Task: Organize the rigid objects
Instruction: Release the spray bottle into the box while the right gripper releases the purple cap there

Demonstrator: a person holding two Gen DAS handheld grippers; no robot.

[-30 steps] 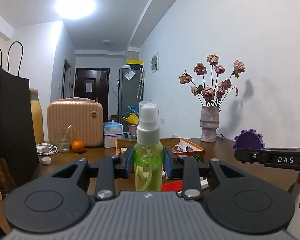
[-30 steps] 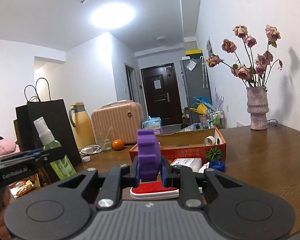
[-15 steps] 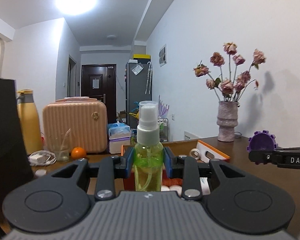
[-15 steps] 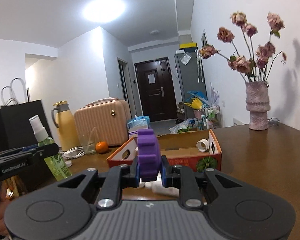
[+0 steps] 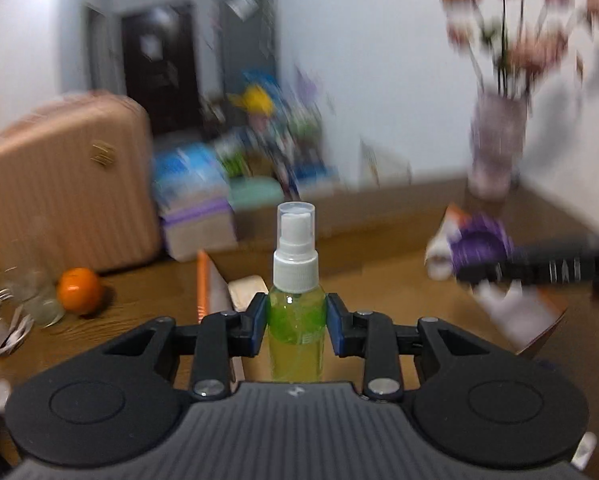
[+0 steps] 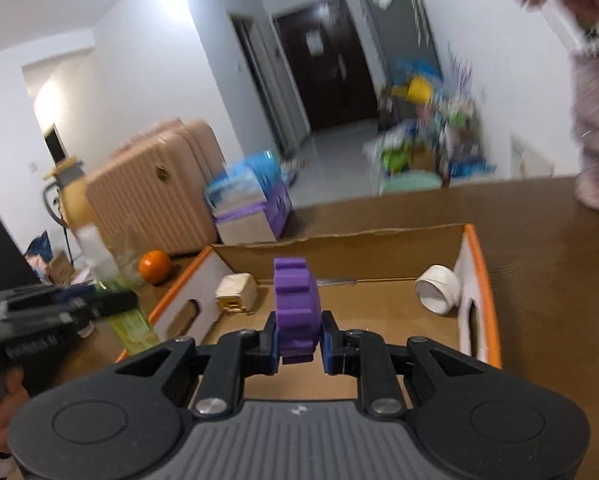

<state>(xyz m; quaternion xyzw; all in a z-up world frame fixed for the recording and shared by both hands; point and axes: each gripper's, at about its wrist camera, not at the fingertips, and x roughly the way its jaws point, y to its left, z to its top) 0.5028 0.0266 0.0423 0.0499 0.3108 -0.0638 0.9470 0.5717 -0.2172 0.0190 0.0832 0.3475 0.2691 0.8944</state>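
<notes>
Brown wooden table (image 6: pixel 539 240) carries an open cardboard box (image 6: pixel 481 280) with orange edges, lying straight ahead of the right gripper (image 6: pixel 298 340). That gripper is clamped on a purple gear (image 6: pixel 295 308), held upright above the near part of the box floor. Beyond the gear, a white charger block (image 6: pixel 235 293) sits at the far left of the box and a roll of white tape (image 6: pixel 437 289) at the far right. The left gripper (image 5: pixel 297 322) is closed on a green spray bottle (image 5: pixel 296 320), upright between its fingers. Ahead and left of it lie an orange (image 5: pixel 78 290) and a pink suitcase (image 5: pixel 63 184).
</notes>
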